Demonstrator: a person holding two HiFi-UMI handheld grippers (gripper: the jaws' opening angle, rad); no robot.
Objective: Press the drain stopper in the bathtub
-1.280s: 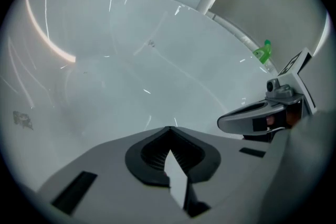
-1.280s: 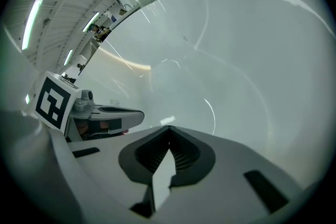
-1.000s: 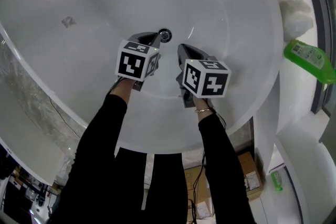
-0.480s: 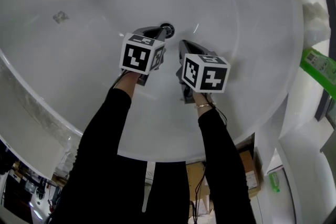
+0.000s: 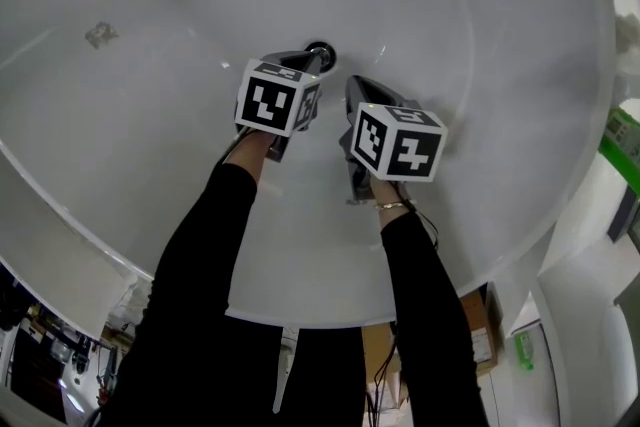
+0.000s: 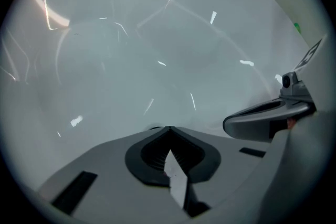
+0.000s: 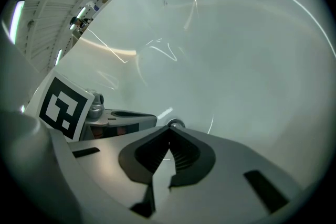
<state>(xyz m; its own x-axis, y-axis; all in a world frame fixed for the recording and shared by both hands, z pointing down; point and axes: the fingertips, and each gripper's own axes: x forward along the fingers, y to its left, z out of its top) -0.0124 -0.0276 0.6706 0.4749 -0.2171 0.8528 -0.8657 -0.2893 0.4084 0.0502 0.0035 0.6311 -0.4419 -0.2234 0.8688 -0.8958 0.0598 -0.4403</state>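
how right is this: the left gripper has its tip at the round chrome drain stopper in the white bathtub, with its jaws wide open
Not quite. The left gripper view shows the left gripper with jaws shut together, not wide open. Its tip is at the round chrome drain stopper in the white bathtub, as you say.

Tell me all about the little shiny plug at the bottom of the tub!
The drain stopper is a small round disc, shiny like chrome, lying flat at the bottom of the white bathtub. The left gripper, fingers shut, reaches its near edge and hides part of it; contact cannot be told. The right gripper is apart, beside it.
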